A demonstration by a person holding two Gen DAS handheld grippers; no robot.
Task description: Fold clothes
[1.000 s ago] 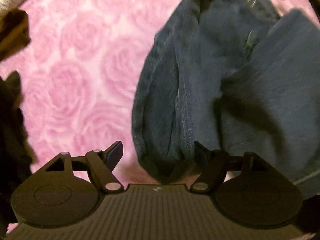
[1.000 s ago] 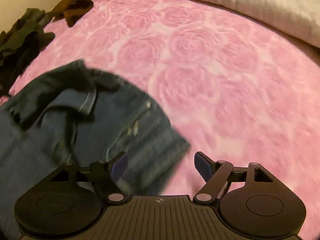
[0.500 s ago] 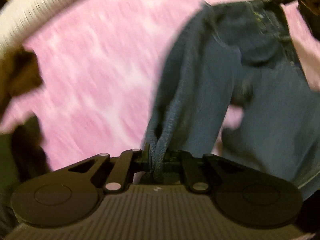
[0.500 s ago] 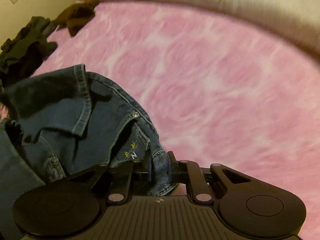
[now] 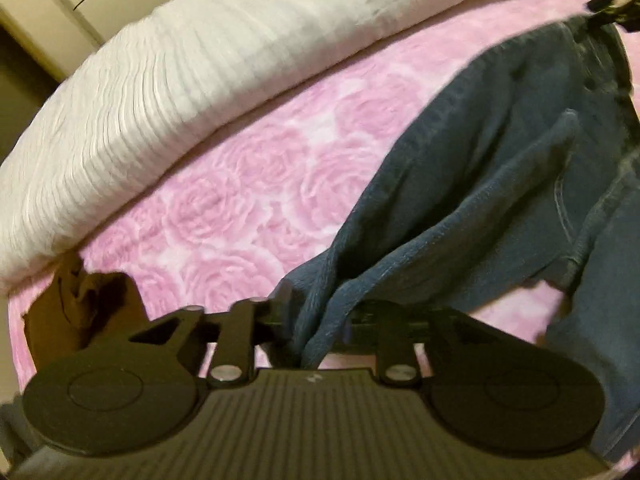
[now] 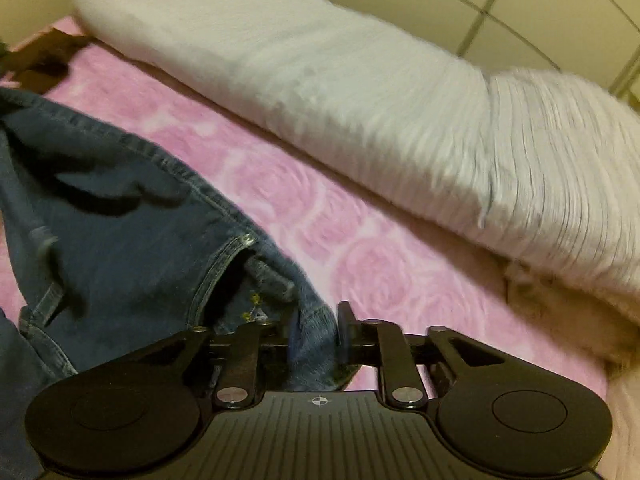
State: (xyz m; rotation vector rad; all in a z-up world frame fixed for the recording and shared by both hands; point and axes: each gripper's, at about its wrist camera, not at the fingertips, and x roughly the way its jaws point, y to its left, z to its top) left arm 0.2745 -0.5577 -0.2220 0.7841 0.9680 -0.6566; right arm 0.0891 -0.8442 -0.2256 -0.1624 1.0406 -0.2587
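Note:
A pair of dark blue jeans (image 5: 480,184) hangs stretched over the pink rose blanket (image 5: 240,200). My left gripper (image 5: 316,314) pinches a bunched edge of the denim; its jaws are opening slightly, but the cloth is still caught between the pads. In the right wrist view my right gripper (image 6: 319,326) clamps the jeans (image 6: 120,240) at the waistband near the pocket. Its jaws are also opening a little, with denim still pressed between them. At the top right of the left wrist view, a dark shape (image 5: 616,0) at the jeans' far end looks like the right gripper.
A thick white ribbed duvet (image 5: 180,60) (image 6: 360,100) runs along the far side of the pink blanket (image 6: 340,248). A brown garment (image 5: 80,304) (image 6: 44,60) lies at the left. Beyond the bedding are cream cupboard doors (image 6: 520,0).
Both grippers were open over the jeans. They have shut on the denim, lifted it off the blanket and carried it toward the white duvet.

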